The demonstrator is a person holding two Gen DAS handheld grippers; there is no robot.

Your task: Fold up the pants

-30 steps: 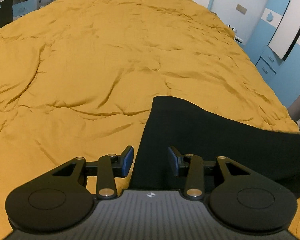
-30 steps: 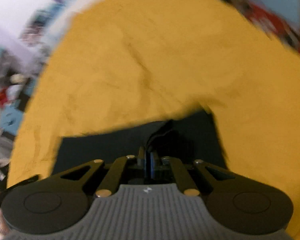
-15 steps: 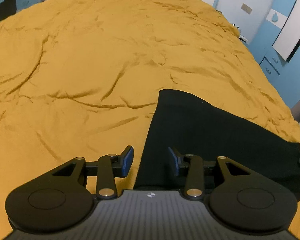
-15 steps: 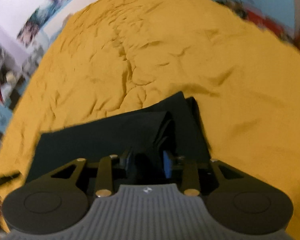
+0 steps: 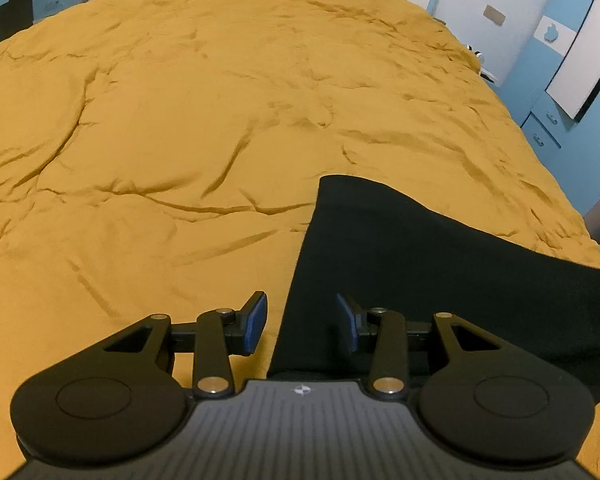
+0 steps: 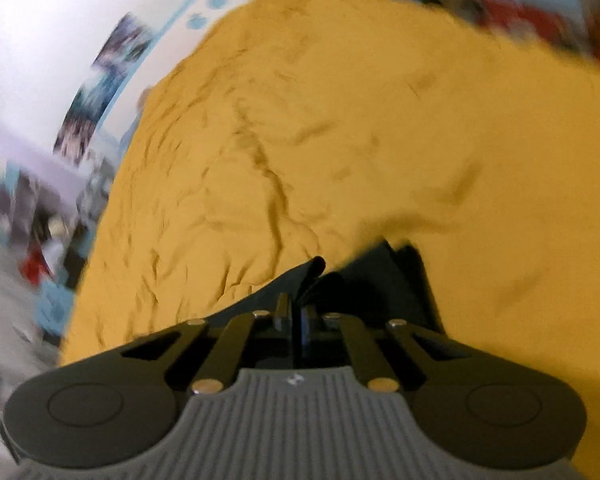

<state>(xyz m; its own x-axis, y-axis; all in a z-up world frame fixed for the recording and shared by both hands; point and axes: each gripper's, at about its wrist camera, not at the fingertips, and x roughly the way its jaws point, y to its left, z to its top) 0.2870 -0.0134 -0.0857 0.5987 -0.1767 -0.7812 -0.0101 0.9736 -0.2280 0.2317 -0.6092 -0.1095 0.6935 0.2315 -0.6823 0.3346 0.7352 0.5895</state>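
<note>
Black pants lie flat on a mustard-yellow bed cover, stretching away to the right. My left gripper hovers open over their left edge. Its left finger is over the yellow cover, its right finger over the black cloth, and the pads press on nothing. In the blurred right wrist view the pants bunch up at my right gripper. Its jaws are shut together, with a fold of black cloth rising just past the tips.
The bed cover fills most of both views, wrinkled all over. Blue drawers and a white panel stand beyond the bed's right side. A dark desk with clutter sits at the far left corner.
The right gripper opened around the bunched cloth, sank a little, rolled, and is shut again on it. The pants' right part has settled flatter on the bed. The left gripper stayed put.
</note>
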